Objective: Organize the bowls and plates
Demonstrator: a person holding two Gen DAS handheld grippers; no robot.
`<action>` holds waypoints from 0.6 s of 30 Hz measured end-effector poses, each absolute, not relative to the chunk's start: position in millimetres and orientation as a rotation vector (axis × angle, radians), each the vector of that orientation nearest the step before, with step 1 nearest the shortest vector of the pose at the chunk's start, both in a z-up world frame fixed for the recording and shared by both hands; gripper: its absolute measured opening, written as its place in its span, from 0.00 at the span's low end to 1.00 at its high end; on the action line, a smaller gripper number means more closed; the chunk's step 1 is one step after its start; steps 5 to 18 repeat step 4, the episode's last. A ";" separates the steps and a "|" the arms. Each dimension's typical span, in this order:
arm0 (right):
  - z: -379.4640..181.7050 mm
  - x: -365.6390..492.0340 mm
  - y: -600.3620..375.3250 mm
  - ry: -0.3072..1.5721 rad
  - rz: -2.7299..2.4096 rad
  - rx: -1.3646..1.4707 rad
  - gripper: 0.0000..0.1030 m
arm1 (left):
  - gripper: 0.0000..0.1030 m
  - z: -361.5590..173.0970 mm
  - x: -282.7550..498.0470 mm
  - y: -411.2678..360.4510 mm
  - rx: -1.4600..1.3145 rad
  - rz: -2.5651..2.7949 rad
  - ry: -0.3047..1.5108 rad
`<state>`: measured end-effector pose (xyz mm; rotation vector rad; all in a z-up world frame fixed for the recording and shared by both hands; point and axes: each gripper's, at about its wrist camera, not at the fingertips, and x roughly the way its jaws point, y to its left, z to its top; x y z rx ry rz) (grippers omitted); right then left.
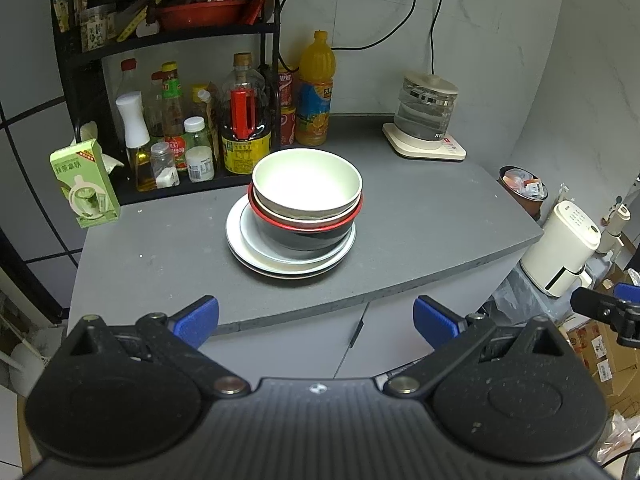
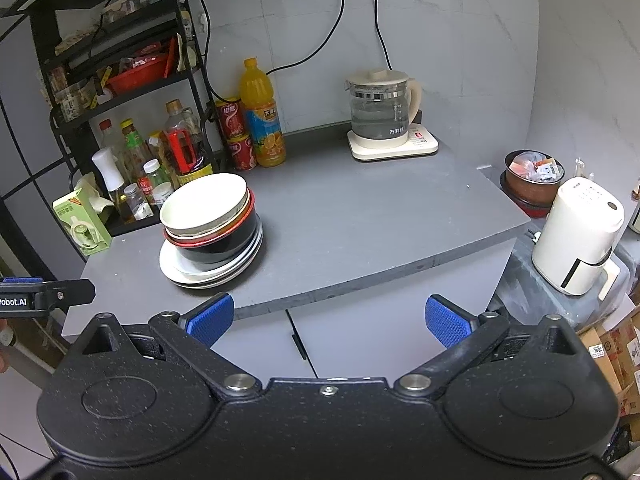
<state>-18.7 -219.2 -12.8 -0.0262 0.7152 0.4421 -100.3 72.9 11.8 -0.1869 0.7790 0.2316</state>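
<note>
You are holding the left gripper (image 1: 316,322) and right gripper (image 2: 329,319) with jaws spread wide, both empty, off the front edge of the grey countertop (image 1: 400,232). On it, cream bowls (image 1: 307,184) are nesting in a red-rimmed black bowl (image 1: 304,236), perhaps two, atop stacked white plates (image 1: 280,266).

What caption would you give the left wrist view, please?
Open left gripper faces nested bowls stacked on plates.

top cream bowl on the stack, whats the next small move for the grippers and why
Probably ease the open left gripper forward toward the cream bowl; it sits topmost, nested in the red-rimmed bowl on the plates, and both grippers hang short of the counter.
</note>
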 end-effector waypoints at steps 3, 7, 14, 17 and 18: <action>-13.6 -18.0 -218.6 0.718 0.442 -0.025 1.00 | 0.99 11.3 -98.5 71.7 -0.180 0.228 0.784; -13.9 -17.2 -218.7 0.721 0.442 -0.023 1.00 | 0.99 11.4 -97.6 71.4 -0.182 0.224 0.785; -13.9 -17.2 -218.7 0.721 0.442 -0.023 1.00 | 0.99 11.4 -97.6 71.4 -0.182 0.224 0.785; -13.9 -17.2 -218.7 0.721 0.442 -0.023 1.00 | 0.99 11.4 -97.6 71.4 -0.182 0.224 0.785; -13.9 -17.2 -218.7 0.721 0.442 -0.023 1.00 | 0.99 11.4 -97.6 71.4 -0.182 0.224 0.785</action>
